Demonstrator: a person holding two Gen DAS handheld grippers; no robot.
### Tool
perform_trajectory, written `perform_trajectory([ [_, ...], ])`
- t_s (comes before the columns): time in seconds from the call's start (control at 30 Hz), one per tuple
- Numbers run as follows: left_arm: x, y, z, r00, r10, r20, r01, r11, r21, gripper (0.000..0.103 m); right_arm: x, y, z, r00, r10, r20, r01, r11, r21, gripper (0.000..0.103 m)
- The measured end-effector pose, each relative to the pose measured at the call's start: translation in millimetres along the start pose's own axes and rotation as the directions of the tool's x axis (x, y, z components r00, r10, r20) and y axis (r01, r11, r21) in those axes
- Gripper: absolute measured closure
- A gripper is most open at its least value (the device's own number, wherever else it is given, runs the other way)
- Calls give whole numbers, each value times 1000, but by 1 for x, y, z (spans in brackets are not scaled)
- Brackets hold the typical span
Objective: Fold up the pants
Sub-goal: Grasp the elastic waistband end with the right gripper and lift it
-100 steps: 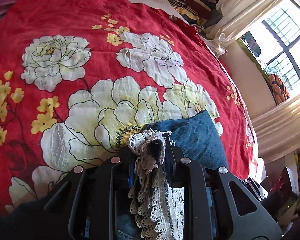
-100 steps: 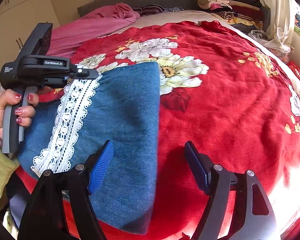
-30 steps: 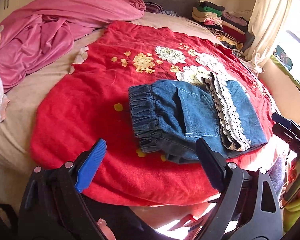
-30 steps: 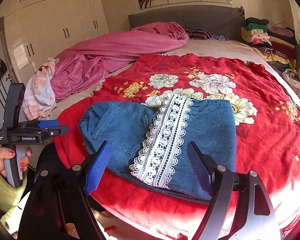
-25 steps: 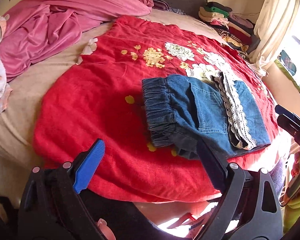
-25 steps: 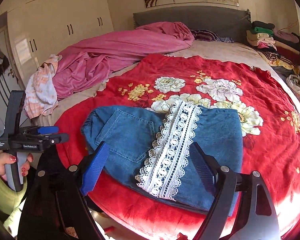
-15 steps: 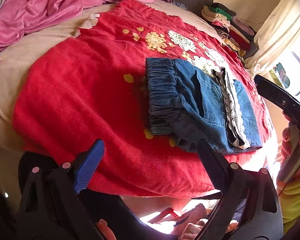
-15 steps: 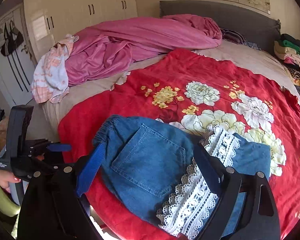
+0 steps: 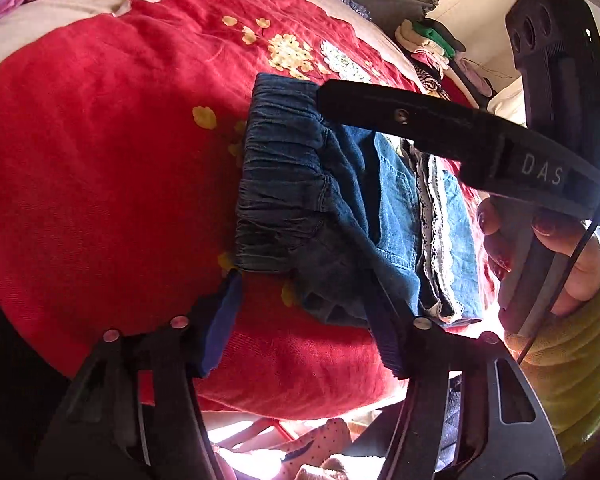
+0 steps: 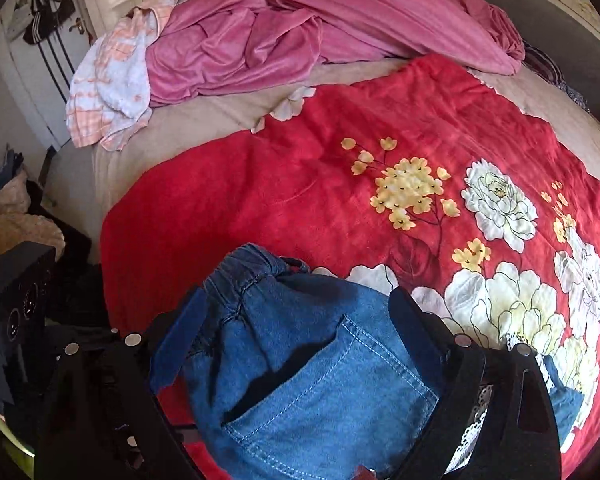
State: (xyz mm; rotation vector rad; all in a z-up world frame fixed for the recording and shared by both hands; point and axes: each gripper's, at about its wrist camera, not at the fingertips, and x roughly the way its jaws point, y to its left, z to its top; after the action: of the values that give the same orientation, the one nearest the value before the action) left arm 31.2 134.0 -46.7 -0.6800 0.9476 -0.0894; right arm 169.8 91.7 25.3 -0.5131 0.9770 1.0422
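One fold looks done — the pants [image 9: 340, 208] lie on the red blanket [image 9: 100, 152] near the bed's edge, lace hem doubled over the legs — while my left tool [image 9: 300, 320] and right tool [image 10: 296, 332], both wide and empty, flank the waistband for a last fold.
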Motion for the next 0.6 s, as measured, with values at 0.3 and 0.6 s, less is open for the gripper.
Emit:
perform_trajectory([
  [0.3, 11, 1, -5, 1000, -16, -16, 16, 1000, 1, 65, 58, 9, 6, 987, 93, -130, -95, 995, -9, 22],
  [0.6, 6, -5, -6, 999, -38, -3, 38, 999, 30, 44, 13, -19, -11, 980, 188, 60, -193, 976, 103, 65],
])
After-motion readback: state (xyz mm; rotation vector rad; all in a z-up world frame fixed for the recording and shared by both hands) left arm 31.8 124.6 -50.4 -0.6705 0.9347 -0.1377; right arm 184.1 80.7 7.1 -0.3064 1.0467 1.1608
